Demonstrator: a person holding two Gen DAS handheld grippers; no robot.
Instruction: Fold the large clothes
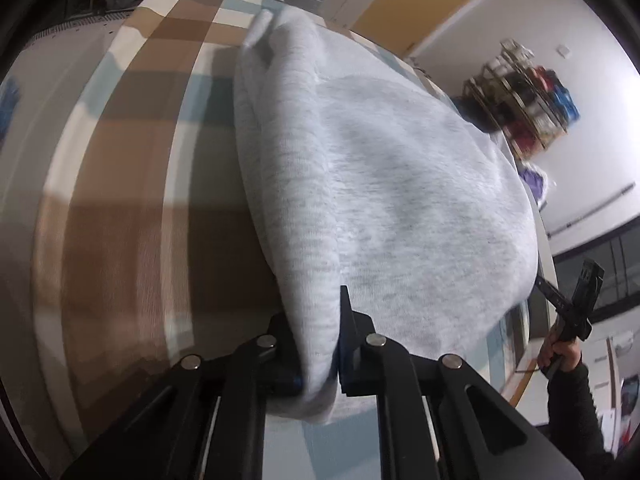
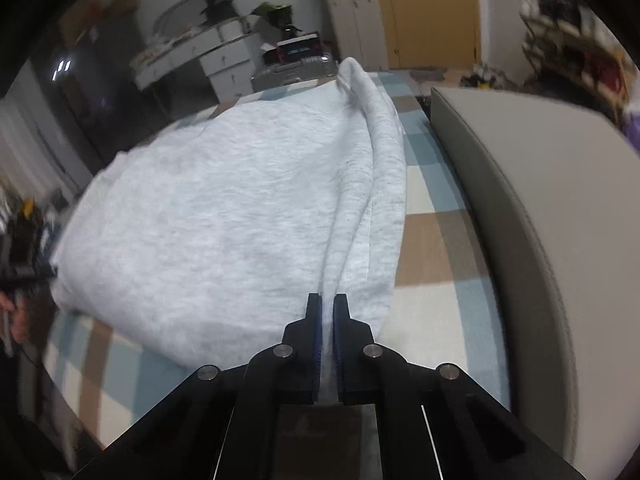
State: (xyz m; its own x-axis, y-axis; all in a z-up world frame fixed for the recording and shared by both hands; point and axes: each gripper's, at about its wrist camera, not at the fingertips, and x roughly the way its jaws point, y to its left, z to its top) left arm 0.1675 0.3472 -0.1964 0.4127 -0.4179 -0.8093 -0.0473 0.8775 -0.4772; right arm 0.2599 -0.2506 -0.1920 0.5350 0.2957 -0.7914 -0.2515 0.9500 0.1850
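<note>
A large light grey garment [image 1: 400,184] lies stretched over a bed with a checked cover [image 1: 132,208] in brown, white and pale blue. My left gripper [image 1: 320,320] is shut on a thick bunched edge of the garment, which wraps over the left finger. In the right wrist view the same garment [image 2: 224,216] spreads to the left, and my right gripper [image 2: 327,304] is shut on a thin fold of its near edge. The right gripper [image 1: 576,304] also shows at the far right of the left wrist view, in a person's hand.
A grey padded headboard [image 2: 532,208] runs along the right side of the bed. Beyond the bed stand white drawers [image 2: 228,64], a suitcase [image 2: 296,66] and a yellow door [image 2: 432,12]. A cluttered shelf rack [image 1: 528,100] stands by the wall.
</note>
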